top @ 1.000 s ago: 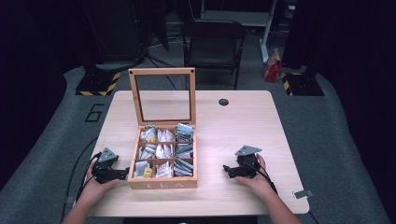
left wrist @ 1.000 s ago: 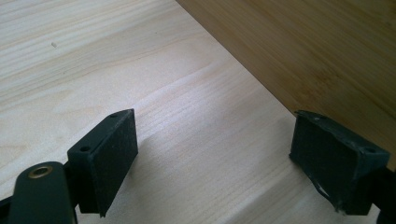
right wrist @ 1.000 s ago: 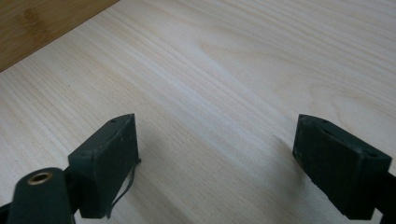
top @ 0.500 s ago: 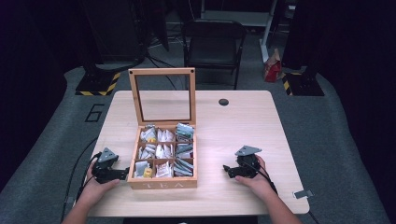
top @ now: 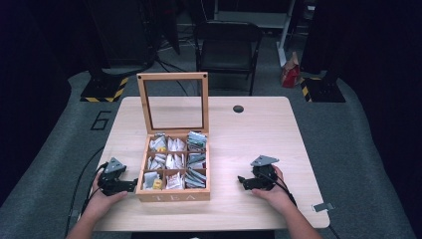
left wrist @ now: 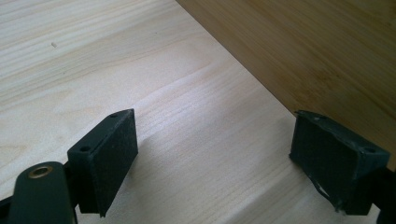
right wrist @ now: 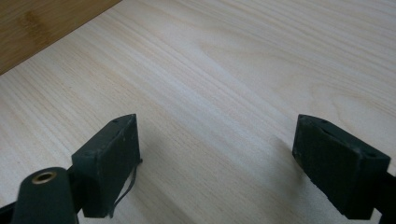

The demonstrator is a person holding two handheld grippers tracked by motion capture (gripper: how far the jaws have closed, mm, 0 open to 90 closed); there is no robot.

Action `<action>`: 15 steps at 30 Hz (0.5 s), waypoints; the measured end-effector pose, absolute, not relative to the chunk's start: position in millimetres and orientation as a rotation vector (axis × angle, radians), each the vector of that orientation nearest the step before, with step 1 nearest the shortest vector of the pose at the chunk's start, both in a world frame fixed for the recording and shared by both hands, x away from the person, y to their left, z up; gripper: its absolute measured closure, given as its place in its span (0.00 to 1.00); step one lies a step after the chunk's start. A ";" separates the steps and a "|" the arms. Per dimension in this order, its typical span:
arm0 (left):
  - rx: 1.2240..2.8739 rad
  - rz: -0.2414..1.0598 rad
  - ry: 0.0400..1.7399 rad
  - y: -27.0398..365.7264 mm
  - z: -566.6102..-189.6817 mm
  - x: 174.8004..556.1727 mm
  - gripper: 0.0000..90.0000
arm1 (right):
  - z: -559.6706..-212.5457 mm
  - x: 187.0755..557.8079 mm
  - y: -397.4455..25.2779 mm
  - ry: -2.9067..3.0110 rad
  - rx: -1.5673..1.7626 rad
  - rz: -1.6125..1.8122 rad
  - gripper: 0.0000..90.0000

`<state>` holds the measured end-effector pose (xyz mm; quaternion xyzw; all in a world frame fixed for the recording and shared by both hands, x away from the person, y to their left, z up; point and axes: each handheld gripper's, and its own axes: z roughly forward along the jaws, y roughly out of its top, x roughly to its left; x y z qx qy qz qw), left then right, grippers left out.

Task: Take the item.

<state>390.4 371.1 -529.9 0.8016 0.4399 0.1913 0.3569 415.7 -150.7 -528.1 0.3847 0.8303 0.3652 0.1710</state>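
A wooden tea box (top: 172,195) stands open at the table's front centre, its glass-paned lid (top: 173,102) upright, with several tea bags (top: 171,162) sorted into its compartments. My left gripper (top: 133,184) rests on the table just left of the box, jaws pointing at its side; in the left gripper view it (left wrist: 215,163) is open over bare wood, with the box wall (left wrist: 317,51) ahead on the right. My right gripper (top: 241,180) lies on the table right of the box, open and empty (right wrist: 217,165), the box wall (right wrist: 42,23) at its far left.
The light wooden table (top: 259,134) has a small black round hole cover (top: 238,108) near its back edge. A black chair (top: 226,47) stands behind the table. A small metal clip (top: 320,206) lies near the front right corner.
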 end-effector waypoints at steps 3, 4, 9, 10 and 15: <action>2.071 0.496 1.134 371.3 -529.9 390.5 0.16 | -526.9 415.4 -150.9 2.354 1.103 1.040 0.23; 2.070 0.495 1.135 371.2 -529.9 390.5 0.16 | -525.7 415.4 -152.2 2.366 1.095 1.035 0.26; 2.074 0.498 1.131 371.5 -529.7 390.6 0.16 | -523.0 414.6 -152.0 2.367 1.127 1.030 0.31; 2.069 0.493 1.136 371.3 -529.9 390.5 0.16 | -522.3 414.7 -152.2 2.366 1.120 1.027 0.31; 2.070 0.493 1.135 371.3 -529.9 390.5 0.16 | -516.1 412.4 -148.6 2.352 1.114 1.034 0.32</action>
